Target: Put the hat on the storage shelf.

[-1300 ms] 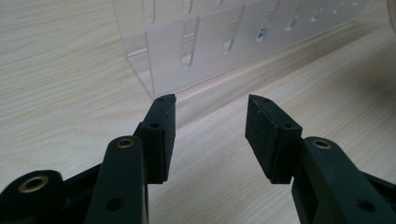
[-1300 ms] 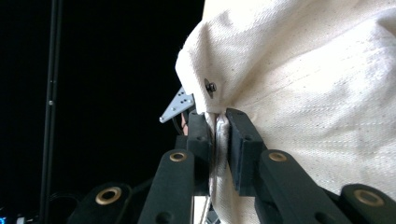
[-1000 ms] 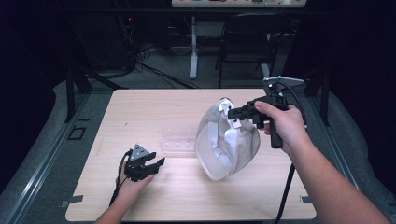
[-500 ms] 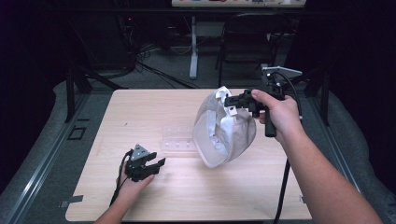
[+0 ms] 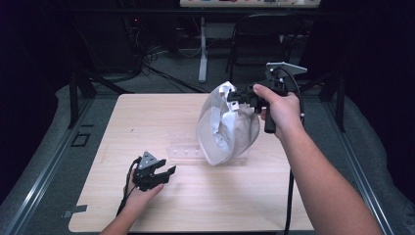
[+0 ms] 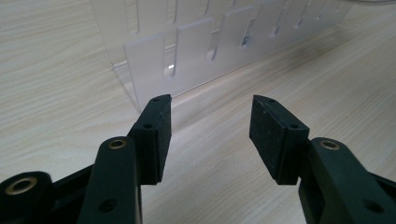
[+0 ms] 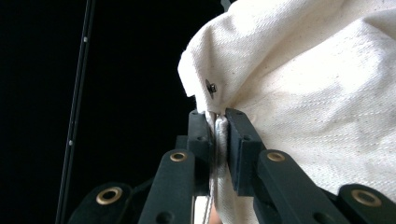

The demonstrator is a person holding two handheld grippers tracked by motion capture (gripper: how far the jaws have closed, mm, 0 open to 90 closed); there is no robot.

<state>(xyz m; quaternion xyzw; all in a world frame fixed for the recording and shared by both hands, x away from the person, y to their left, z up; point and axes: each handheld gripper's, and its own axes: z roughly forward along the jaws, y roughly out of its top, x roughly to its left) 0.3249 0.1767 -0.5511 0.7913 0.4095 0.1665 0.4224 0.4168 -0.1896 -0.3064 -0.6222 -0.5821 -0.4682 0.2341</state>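
Observation:
A white cloth bag [image 5: 225, 127] hangs above the table, its lower end close to a clear plastic rack [image 5: 188, 151]. My right gripper [image 5: 235, 98] is shut on the bag's upper edge, and in the right gripper view the cream fabric [image 7: 299, 84] with a small metal snap [image 7: 210, 87] is pinched between the jaws [image 7: 217, 126]. My left gripper [image 5: 164, 172] rests low on the table at the front left, open. In the left gripper view its pads [image 6: 156, 133] stand apart with nothing between them, facing the rack [image 6: 196, 56].
The wooden table [image 5: 147, 117] has bare surface on its left and front. Dark floor, cables and a chair [image 5: 264, 34] lie beyond the far edge. The right forearm [image 5: 323, 186] crosses the table's front right corner.
The right gripper has carried the bag up and leftward toward the table's middle, over the rack. The left gripper has stayed in place.

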